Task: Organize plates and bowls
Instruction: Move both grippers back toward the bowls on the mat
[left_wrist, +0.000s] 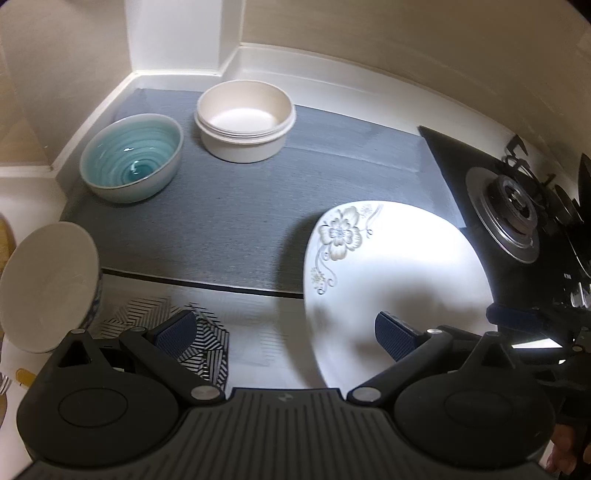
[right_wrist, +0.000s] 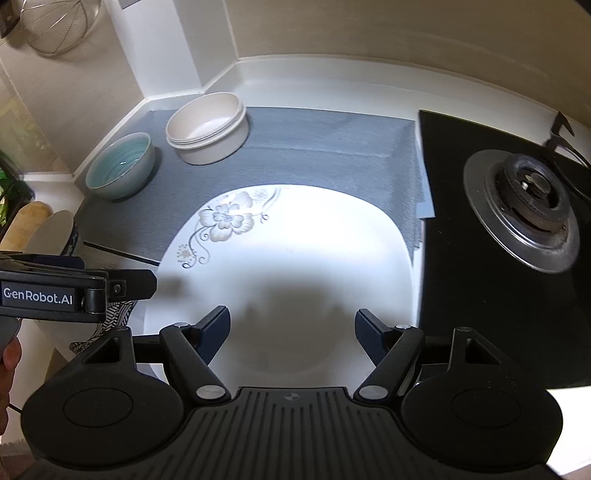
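Note:
A white square plate with a flower print (right_wrist: 295, 251) lies partly on the grey mat (right_wrist: 332, 155), its near edge hidden under my right gripper (right_wrist: 293, 334). That gripper is open, its pads apart above the plate and pressing on nothing. My left gripper (left_wrist: 286, 332) is open too; its right finger (left_wrist: 395, 336) hovers over the plate's (left_wrist: 399, 266) left part, and its left finger is over a striped black-and-white item (left_wrist: 207, 339). On the mat's far left stand a teal bowl (left_wrist: 131, 158) and a stack of cream bowls (left_wrist: 243, 118).
A white bowl with a blue outside (left_wrist: 48, 284) leans tilted at the left edge. A black gas hob with a burner (right_wrist: 528, 206) borders the mat on the right. Walls close the counter at the back and left. A wire strainer (right_wrist: 59, 26) hangs top left.

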